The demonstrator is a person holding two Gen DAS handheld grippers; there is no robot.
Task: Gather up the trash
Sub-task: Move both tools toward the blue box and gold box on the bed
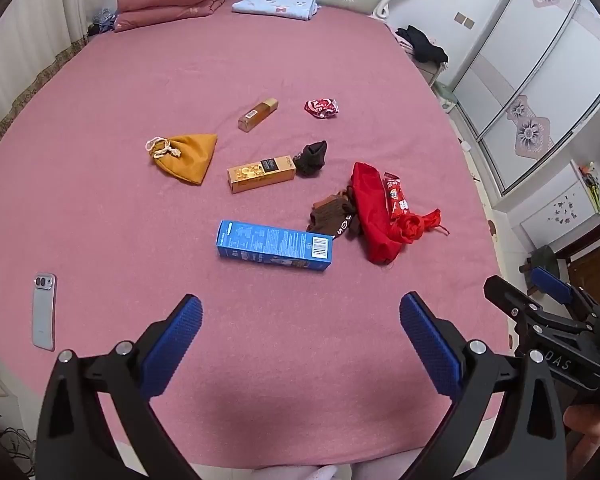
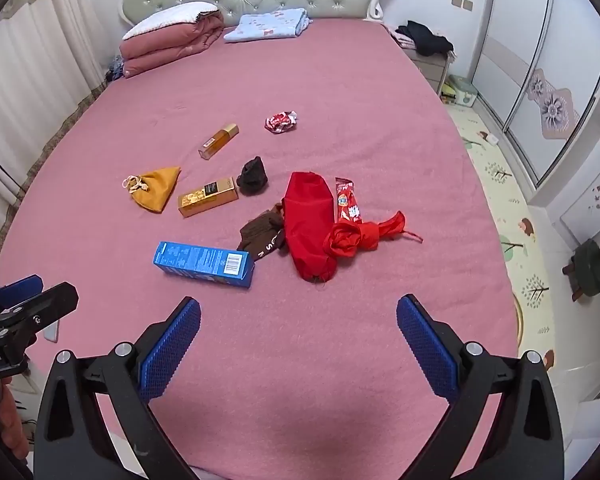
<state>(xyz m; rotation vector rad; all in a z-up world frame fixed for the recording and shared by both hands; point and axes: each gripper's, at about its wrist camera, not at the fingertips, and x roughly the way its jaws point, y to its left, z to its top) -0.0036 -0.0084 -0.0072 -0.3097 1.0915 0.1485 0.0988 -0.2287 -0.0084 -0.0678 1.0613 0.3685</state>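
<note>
- a white phone (image 1: 44, 312) is shown in full only in the left wrist view, well apart from the blue box (image 1: 274, 245), toward the near left edge of the bed (image 1: 100, 160).
- a green stool (image 2: 588, 267) on a patterned floor mat (image 2: 496, 184) is seen clearly only in the right wrist view, far right of the blue box (image 2: 204, 263).
- the crumpled red wrapper (image 1: 321, 108) is found well beyond the blue box; the long red snack wrapper (image 1: 396, 196) is laid beyond it to the right, on a red cloth bag (image 1: 374, 216).
- a gold box (image 1: 260, 174) and an orange pouch (image 1: 188, 156) are placed beyond the blue box.
- the left gripper (image 1: 300, 344) is held wide, nothing between its pads, above bare sheet short of the blue box.
- the right gripper (image 2: 298, 346) is likewise spread wide and nothing is touched by it.
</note>
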